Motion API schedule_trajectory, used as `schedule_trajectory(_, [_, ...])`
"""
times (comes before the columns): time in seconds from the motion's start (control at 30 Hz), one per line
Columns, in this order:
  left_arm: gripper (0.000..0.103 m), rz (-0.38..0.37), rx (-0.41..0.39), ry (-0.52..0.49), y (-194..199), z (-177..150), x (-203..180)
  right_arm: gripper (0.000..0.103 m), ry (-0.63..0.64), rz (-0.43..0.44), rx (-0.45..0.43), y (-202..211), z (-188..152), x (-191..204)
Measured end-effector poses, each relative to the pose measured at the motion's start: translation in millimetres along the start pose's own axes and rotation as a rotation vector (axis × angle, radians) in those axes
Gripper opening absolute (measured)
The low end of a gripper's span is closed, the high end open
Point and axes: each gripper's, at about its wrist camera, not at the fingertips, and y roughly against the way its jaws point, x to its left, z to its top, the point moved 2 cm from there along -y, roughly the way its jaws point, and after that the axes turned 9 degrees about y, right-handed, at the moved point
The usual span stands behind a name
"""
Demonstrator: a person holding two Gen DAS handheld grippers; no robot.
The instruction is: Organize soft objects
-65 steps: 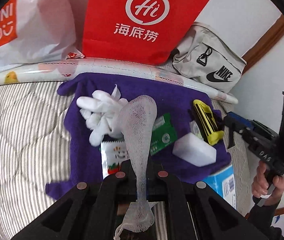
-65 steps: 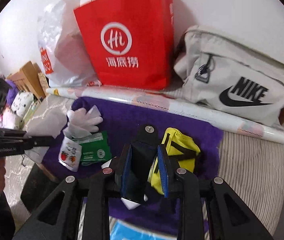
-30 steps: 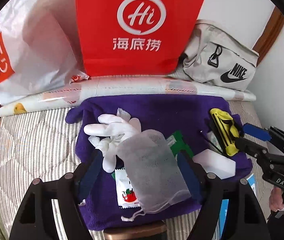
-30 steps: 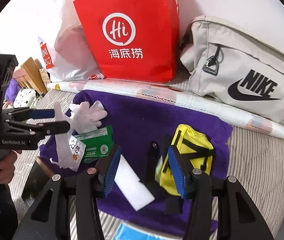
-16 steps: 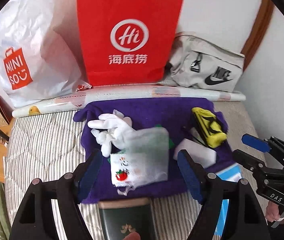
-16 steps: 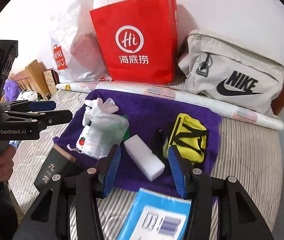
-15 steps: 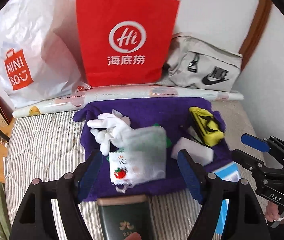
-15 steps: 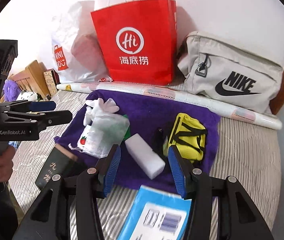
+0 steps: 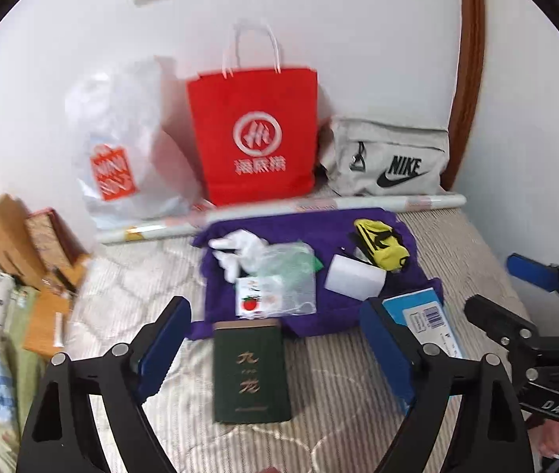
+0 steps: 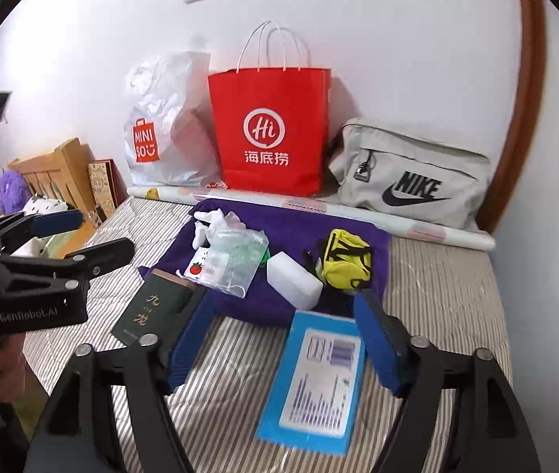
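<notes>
From the left wrist view, the left tongs (image 9: 275, 349) stand wide apart and empty. The mesh pouch (image 9: 285, 278) lies straight ahead on the purple cloth (image 9: 299, 220), past the green box (image 9: 252, 370), overlapping the white glove (image 9: 236, 250). The white sponge (image 9: 354, 280) sits ahead and right, long axis crosswise.

From the right wrist view, the right tongs (image 10: 279, 339) also gape empty. That sponge (image 10: 293, 279) lies dead ahead just past the blue box (image 10: 319, 382), slanting down-right — this hand looks nearer it, with the yellow pouch (image 10: 345, 258) just beside.
</notes>
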Motion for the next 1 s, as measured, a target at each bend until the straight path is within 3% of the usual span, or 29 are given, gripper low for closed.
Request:
schedule_trajectory(0.2, [0.098, -0.014, -0.065, 0.020, 53, -26, 4, 0.089, -0.044, -0.029, -0.013, 33, -17, 6])
schedule_trajectory(0.4, [0.101, -0.007, -0.101, 0.045, 85, -46, 9, 0.089, -0.074, -0.099, 0.009, 58, -39, 10])
schedule_trajectory(0.6, [0.101, 0.017, -0.119, 0.050, 103, -64, 13, 0.089, -0.105, -0.116, 0.009, 80, -60, 15])
schedule_trajectory(1.0, [0.101, -0.033, -0.097, 0.064, 116, -88, 14, 0.089, -0.098, -0.138, 0.005, 107, -81, 22])
